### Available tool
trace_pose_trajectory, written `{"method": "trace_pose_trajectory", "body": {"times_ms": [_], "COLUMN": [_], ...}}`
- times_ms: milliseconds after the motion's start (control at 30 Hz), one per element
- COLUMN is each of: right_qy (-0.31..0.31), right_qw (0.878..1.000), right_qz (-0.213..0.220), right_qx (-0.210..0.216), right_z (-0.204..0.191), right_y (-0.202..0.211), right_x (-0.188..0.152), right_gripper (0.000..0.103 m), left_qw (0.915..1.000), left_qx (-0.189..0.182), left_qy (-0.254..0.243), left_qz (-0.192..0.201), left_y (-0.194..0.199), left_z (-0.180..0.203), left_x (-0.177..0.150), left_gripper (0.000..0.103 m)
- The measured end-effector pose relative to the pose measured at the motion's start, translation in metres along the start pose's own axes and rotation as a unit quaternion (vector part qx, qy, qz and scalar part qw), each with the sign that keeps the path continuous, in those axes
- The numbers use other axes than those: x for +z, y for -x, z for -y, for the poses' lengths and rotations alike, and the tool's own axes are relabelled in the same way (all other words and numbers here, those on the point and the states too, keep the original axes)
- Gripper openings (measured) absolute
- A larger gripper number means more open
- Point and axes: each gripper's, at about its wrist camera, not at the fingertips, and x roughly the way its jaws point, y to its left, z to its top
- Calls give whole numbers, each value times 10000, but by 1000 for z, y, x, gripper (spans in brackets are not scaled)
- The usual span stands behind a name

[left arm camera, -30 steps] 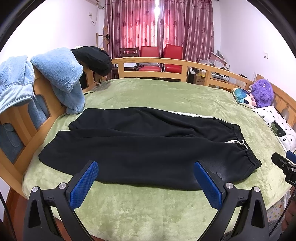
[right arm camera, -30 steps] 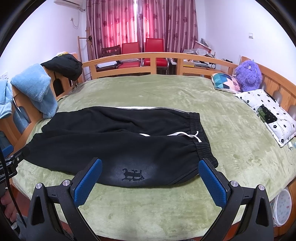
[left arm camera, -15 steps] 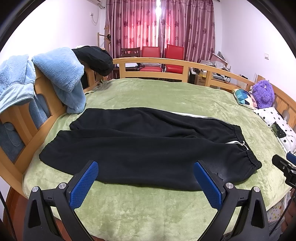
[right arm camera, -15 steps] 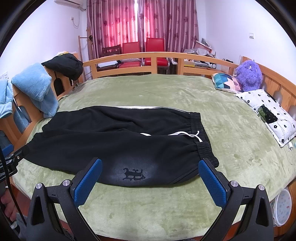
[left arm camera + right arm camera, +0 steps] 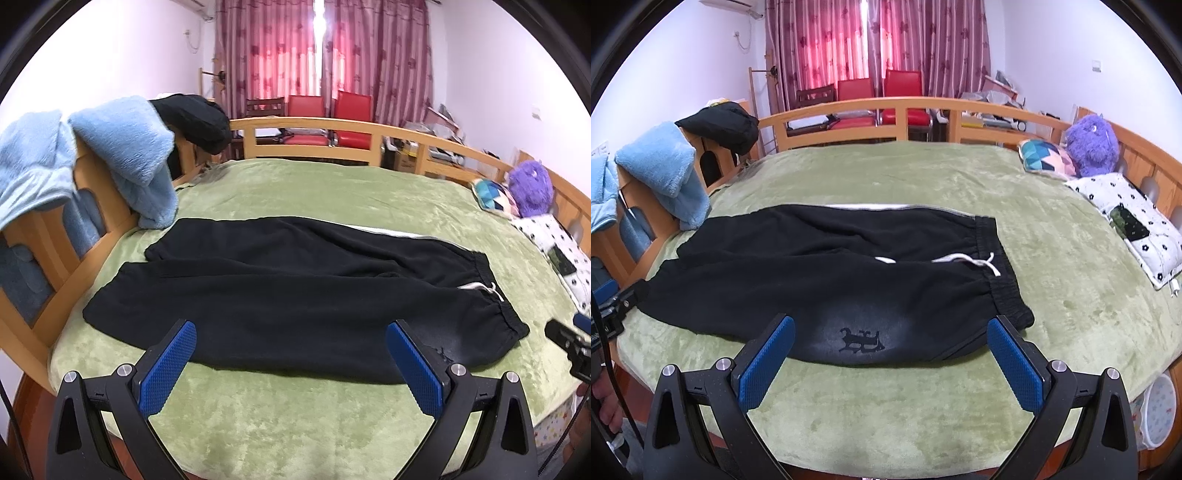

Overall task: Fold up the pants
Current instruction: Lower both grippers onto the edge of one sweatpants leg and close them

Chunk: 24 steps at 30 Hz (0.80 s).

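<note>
Soft, limp black pants lie flat on the bed; both grippers gape, best gripping waistband and cuffs.

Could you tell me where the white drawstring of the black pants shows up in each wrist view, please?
Left wrist view: the white drawstring lies right of centre, beside the waistband.
Right wrist view: the drawstring lies just right of centre, on the pants' upper half.
Shared landmark: the purple plush toy at the bed's far right.
</note>
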Motion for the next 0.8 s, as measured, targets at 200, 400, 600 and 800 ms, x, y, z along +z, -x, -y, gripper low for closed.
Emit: {"method": "trace_pose_trajectory", "body": {"times_ms": [200,400,600,800], "right_qy": [18,-178,-254,-1067], "right_qw": [9997,9989,9950,9832], "right_qz": [-218,-420,-939,-1441], "right_qx": [-128,-147,-238,327], "right_z": [11,20,29,42], "right_y": [-30,-72,-125,-159], "right_x": [-16,-35,-65,-94], "right_gripper": [102,102,96,67], "left_qw": [9986,9954,9879,9820], "left_qx": [401,412,405,579], "left_qy": [326,557,978,1256], "left_qz": [-135,-660,-1137,-1287], "left_y": [-33,-81,-124,-152], "left_z": [-21,-55,-105,-148], "left_x": [-17,-47,-75,-93], "left_gripper": [103,103,102,93]}}
